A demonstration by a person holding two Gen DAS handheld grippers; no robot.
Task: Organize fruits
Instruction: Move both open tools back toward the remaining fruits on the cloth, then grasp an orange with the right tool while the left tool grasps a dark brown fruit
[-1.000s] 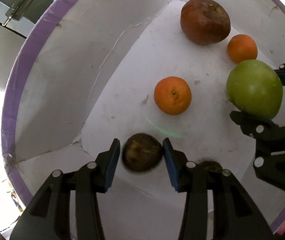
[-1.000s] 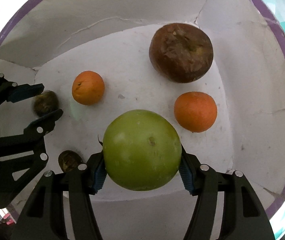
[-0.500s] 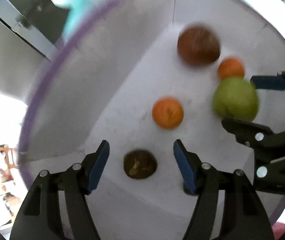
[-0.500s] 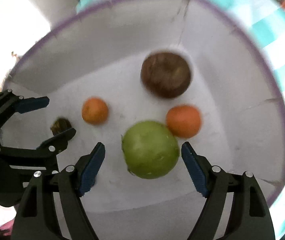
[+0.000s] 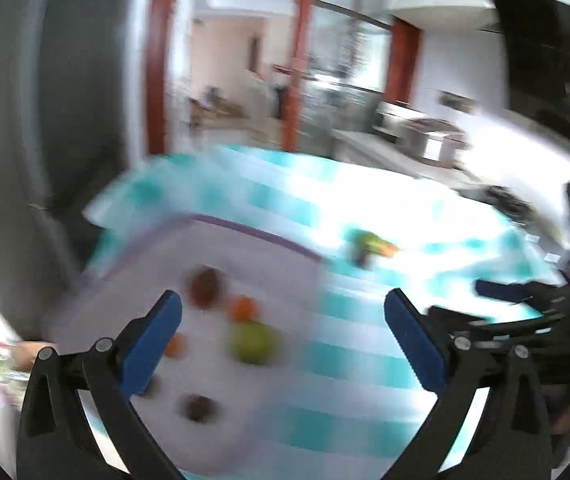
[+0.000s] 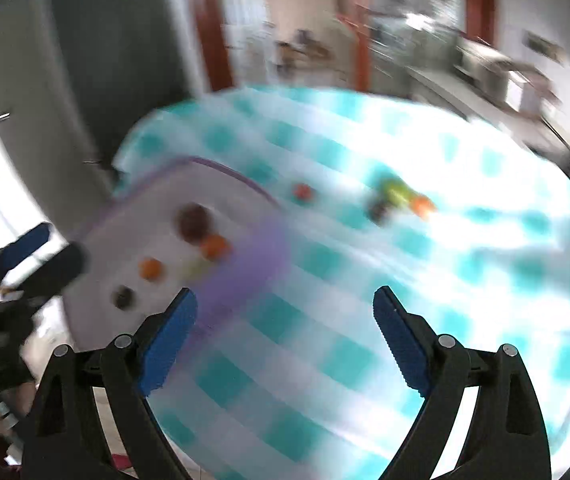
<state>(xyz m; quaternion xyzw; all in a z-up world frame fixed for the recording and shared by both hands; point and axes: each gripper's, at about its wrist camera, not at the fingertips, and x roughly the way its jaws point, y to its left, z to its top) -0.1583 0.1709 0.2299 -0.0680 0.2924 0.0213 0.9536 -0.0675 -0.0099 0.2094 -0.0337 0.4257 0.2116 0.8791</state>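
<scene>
Right wrist view shows the right gripper and the left gripper both wide apart and empty, above the checkered cloth. Several fruits lie in the white tray; the loose fruits wait well apart on the cloth. I would slow down, centre one blurred fruit between the fingers, then close.

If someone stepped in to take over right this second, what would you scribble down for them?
Left gripper: open, empty.
Right gripper: open, empty.
In the white box: green apple, big brown fruit, two oranges, two small dark fruits.
Still out on the checked tablecloth: a blurry cluster of fruit and one small red one.
Left to do: collect those loose fruits into the box.
</scene>
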